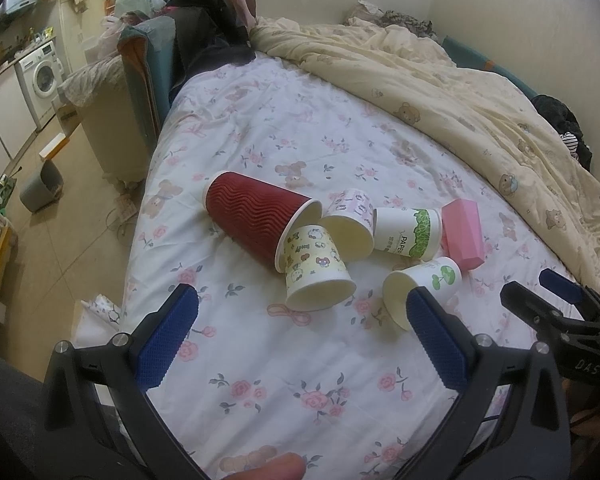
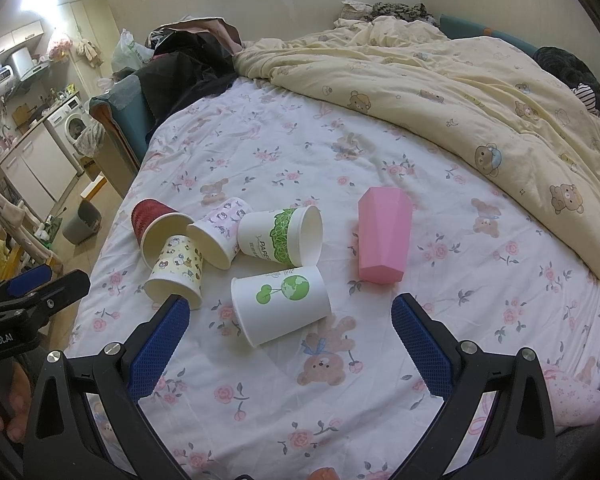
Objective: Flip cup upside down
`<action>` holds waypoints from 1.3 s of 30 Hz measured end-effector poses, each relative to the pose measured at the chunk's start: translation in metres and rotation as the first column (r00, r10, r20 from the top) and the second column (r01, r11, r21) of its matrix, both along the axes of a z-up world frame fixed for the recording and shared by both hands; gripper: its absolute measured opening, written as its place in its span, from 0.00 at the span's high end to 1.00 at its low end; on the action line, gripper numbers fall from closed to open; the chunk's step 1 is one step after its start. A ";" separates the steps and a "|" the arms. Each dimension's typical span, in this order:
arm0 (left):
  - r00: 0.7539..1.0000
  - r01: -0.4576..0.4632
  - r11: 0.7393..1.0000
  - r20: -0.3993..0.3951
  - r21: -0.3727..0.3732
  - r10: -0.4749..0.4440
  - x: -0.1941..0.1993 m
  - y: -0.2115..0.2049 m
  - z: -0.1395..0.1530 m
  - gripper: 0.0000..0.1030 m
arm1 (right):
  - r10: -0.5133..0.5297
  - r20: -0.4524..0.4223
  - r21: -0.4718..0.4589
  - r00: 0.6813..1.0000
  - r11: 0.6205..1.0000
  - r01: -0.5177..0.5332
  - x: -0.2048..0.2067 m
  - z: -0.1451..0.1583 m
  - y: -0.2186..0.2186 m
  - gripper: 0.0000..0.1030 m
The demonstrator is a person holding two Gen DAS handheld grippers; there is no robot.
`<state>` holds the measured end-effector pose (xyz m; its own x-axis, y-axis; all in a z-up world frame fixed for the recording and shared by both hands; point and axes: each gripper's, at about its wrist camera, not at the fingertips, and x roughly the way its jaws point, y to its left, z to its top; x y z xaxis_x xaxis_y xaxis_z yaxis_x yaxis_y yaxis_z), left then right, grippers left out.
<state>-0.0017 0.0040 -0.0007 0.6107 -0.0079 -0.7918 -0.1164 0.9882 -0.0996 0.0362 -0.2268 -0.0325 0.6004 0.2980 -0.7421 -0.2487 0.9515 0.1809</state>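
Several cups lie on their sides on the floral bed sheet (image 1: 300, 360): a red ribbed cup (image 1: 256, 218), a yellow cartoon cup (image 1: 314, 268), a pink-patterned cup (image 1: 348, 220), a white cup with a green band (image 1: 406, 234), a white cup with a green tree print (image 2: 282, 304), and a pink faceted cup (image 2: 384, 240). My left gripper (image 1: 300, 300) is open and empty, just short of the yellow cup. My right gripper (image 2: 290, 312) is open and empty, its jaws either side of the tree-print cup, a little short of it. The right gripper shows in the left wrist view (image 1: 548, 292).
A cream bear-print duvet (image 2: 480, 92) is bunched along the back and right of the bed. Dark clothes (image 1: 208, 32) pile at the bed's far left corner. The bed's left edge drops to a floor with a grey bin (image 1: 42, 186) and a washing machine (image 1: 42, 74).
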 end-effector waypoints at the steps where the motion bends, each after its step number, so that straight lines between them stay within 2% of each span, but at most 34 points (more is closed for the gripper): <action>1: 1.000 0.000 1.000 0.001 0.001 0.000 0.000 0.000 0.000 0.00 | 0.000 0.000 0.001 1.000 1.000 0.000 0.000 0.000 0.000 0.00; 34: 1.000 -0.023 1.000 0.005 0.005 0.023 -0.001 0.000 0.000 0.00 | -0.001 -0.002 -0.004 1.000 1.000 0.001 0.001 -0.002 0.000 0.00; 39: 1.000 -0.028 1.000 -0.014 -0.007 0.028 0.003 0.003 0.002 0.00 | -0.002 -0.003 -0.002 1.000 1.000 0.002 0.001 -0.001 0.001 0.00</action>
<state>0.0015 0.0071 0.0009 0.5999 0.0038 -0.8001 -0.1456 0.9838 -0.1045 0.0374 -0.2263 -0.0339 0.5988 0.2954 -0.7444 -0.2459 0.9524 0.1801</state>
